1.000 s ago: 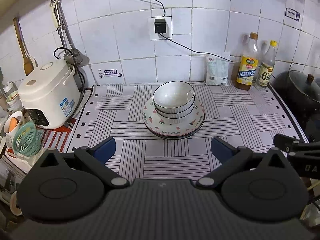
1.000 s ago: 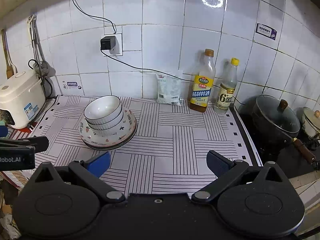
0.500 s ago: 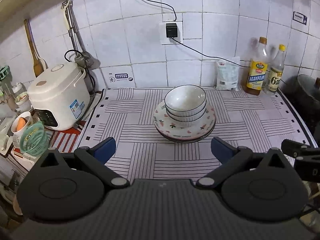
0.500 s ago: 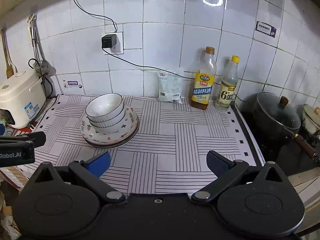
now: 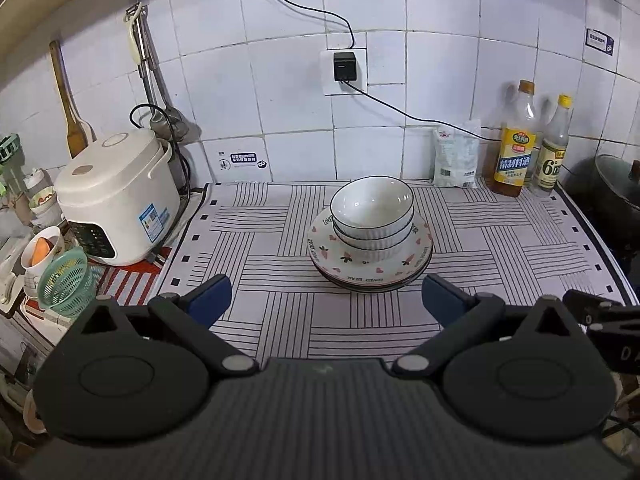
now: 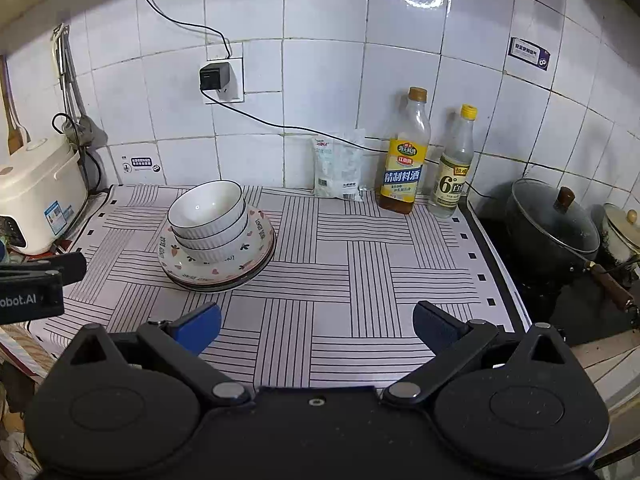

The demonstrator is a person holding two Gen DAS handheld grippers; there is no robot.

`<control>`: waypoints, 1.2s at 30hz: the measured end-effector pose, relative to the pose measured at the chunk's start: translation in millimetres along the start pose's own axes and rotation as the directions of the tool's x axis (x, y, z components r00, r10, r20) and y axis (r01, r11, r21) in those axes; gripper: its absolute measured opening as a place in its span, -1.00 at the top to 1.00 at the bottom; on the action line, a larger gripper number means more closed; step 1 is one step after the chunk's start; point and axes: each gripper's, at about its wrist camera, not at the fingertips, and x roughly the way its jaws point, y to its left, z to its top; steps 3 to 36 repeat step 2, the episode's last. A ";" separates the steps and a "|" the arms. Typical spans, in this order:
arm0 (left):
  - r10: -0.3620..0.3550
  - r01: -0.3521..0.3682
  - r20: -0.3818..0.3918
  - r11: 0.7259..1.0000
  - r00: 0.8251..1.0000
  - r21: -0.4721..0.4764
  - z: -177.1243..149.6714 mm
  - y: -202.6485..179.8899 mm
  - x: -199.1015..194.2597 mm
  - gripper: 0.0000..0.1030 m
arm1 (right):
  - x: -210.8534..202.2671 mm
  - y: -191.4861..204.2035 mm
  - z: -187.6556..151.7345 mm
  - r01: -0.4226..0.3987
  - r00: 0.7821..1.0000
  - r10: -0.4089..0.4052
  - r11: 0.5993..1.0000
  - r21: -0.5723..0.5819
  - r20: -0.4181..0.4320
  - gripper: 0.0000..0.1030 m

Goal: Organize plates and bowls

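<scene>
Left wrist view: the left gripper [image 5: 326, 296] gapes wide, empty; the bowls [image 5: 373, 216] nest on stacked plates [image 5: 370, 270] at twelve o'clock; glazed, slick, breakable, so pinch a rim. Right wrist view: the right gripper [image 6: 316, 326] gapes wide, empty; the stack sits at ten o'clock; probably heavy if lifted whole.

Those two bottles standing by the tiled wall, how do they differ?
The taller bottle has an orange-brown cap, a yellow label and amber liquid low down; the shorter bottle has a yellow cap, a pale label with a large 6, and looks clear. The taller one is also wider and stands nearer the white packet, while the shorter one stands nearer the black pot. Both are upright, capped, see-through, and stand at the back of the striped mat.
</scene>
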 end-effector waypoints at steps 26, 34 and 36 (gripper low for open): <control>0.003 -0.003 0.001 1.000 1.000 -0.002 0.6 0.0 -0.3 -1.00 | 0.5 0.4 -0.2 0.002 1.000 -0.002 1.000 -0.001 -0.001 -1.00; 0.003 -0.003 0.001 1.000 1.000 -0.002 0.6 0.0 -0.3 -1.00 | 0.5 0.4 -0.2 0.002 1.000 -0.002 1.000 -0.001 -0.001 -1.00; 0.003 -0.003 0.001 1.000 1.000 -0.002 0.6 0.0 -0.3 -1.00 | 0.5 0.4 -0.2 0.002 1.000 -0.002 1.000 -0.001 -0.001 -1.00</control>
